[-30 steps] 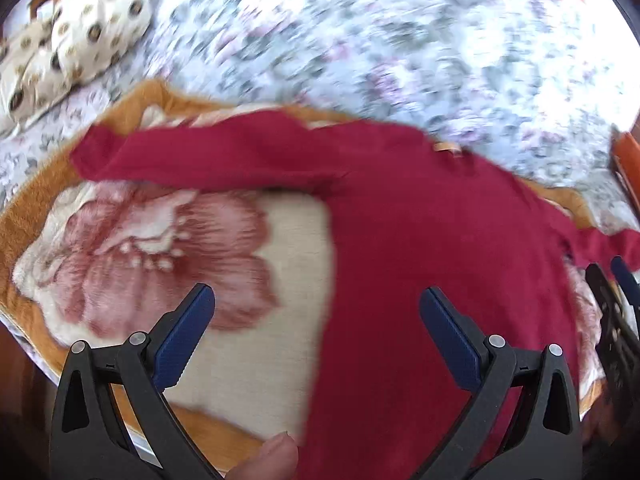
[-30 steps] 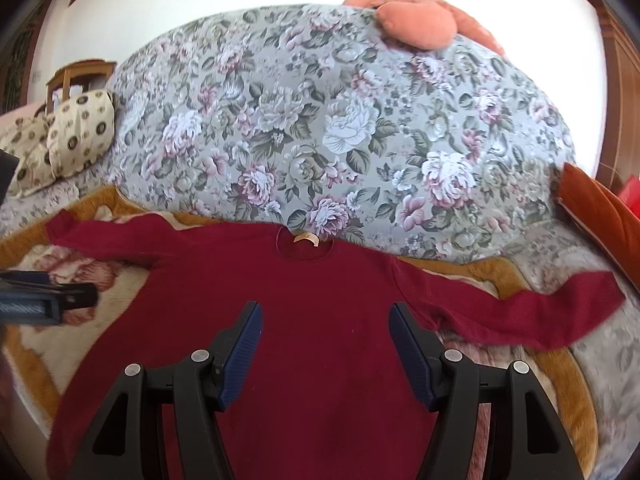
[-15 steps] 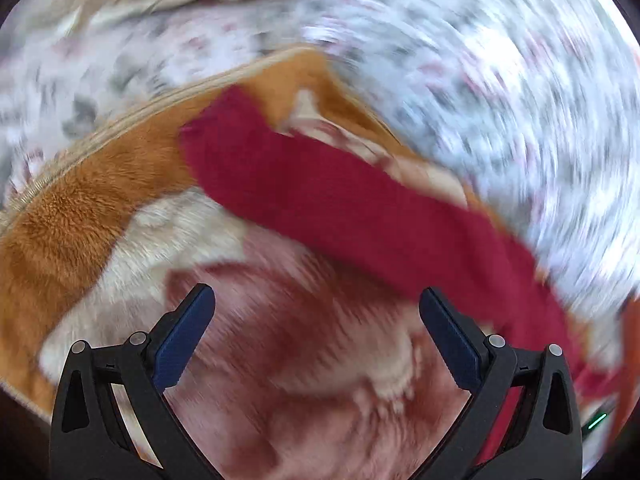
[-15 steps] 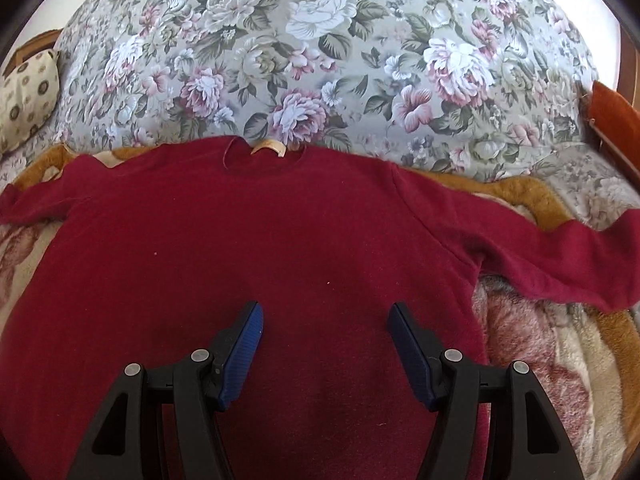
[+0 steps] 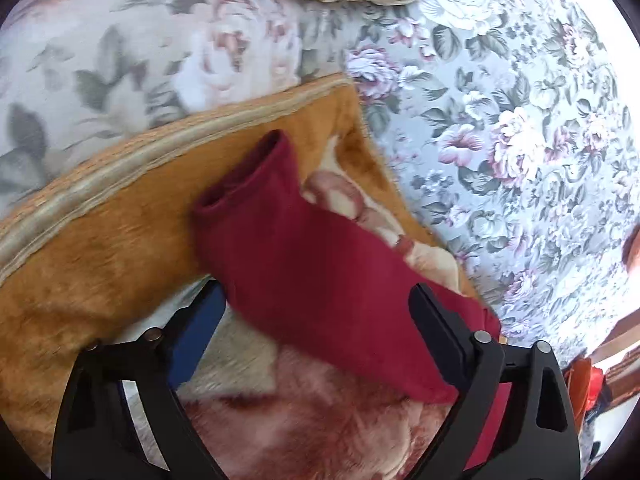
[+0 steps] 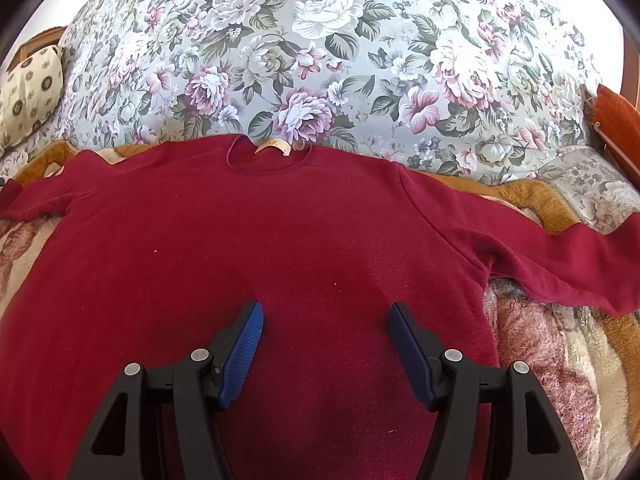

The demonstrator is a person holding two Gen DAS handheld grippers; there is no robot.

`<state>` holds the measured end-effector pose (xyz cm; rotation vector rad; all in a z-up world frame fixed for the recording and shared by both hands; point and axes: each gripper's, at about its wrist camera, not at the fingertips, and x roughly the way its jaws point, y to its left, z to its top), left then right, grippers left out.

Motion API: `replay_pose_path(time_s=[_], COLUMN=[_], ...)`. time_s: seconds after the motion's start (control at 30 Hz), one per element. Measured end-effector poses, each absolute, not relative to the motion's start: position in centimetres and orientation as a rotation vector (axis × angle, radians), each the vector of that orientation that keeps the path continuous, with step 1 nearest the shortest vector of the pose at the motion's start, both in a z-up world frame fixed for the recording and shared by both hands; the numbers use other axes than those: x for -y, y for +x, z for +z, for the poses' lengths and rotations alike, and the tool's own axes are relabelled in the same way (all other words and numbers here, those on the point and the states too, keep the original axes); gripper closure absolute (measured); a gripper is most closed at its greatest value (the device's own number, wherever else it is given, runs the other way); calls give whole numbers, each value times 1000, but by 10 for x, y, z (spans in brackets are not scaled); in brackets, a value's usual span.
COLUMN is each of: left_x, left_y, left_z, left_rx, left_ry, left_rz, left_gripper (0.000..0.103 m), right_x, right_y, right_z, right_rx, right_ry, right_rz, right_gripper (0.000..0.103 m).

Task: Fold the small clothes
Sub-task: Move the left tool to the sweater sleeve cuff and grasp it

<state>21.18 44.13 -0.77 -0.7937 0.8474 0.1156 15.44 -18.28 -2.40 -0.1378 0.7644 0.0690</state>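
A dark red long-sleeved sweater [image 6: 280,240] lies flat on an orange and cream floral blanket [image 6: 532,196], neck opening away from me, both sleeves spread out. My right gripper [image 6: 325,322] is open and empty, low over the sweater's middle. In the left wrist view the sweater's left sleeve [image 5: 304,256] runs diagonally, its cuff [image 5: 240,176] at the upper left. My left gripper [image 5: 316,312] is open around the sleeve, one finger on each side of it, just behind the cuff.
A grey floral bedspread [image 6: 320,60] rises behind the blanket. A cream dotted pillow [image 6: 28,92] lies at the far left. An orange cushion [image 6: 618,120] sits at the right edge. The blanket's orange border [image 5: 120,208] runs past the cuff.
My left gripper has swung left from the sweater's body to the left sleeve and closed in on its cuff. My right gripper has dropped lower and nearer over the sweater's middle.
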Motion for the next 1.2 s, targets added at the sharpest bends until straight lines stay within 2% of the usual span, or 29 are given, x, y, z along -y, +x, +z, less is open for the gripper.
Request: replay_pose_path(time_s=[0.1,0.17,0.23,0.47,0.53,0.57,0.8,1.0,1.07,1.17,1.2], left_x=[-442,-445,-449,-442,-438,-436,-428,-452,-453,-444,-442], left_y=[213,209,208,207,214,216,193,210,212,204,205], left_z=[-3,-4,-10,-24,-35,-37,-35,-38,-32,-16,-14], left_rx=[-805,-782,-787,-733,-773,-787,-798,-757,-729,-645,-655], left_ry=[-772,-778,-799,-769,-773,-769,-851,-936,-933,-867,-838], left_rz=[142,203,246,314,289,288,247,230,245,260,271], left_gripper=[35,38,46,48,39,38,38,38,39,50,56], right_x=[183,182,182,182,183,182,181,181,181,181,181], right_y=[155,154,155,154,154,154,155,155,154,155,155], right_z=[-24,-24,-25,-24,-25,-25,-24,-24,-25,-24,-24], right_rx=[-763,-763,-763,-758,-758,-758,-759,-759,-758,-758,-757], right_ry=[-140,-140,-140,-139,-138,-137,-136,-136,-136,-136,-136], right_rz=[68,68,68,70,71,71,72,72,71,72,72], right_gripper=[40,40,40,40,40,40,40,40,40,40,40])
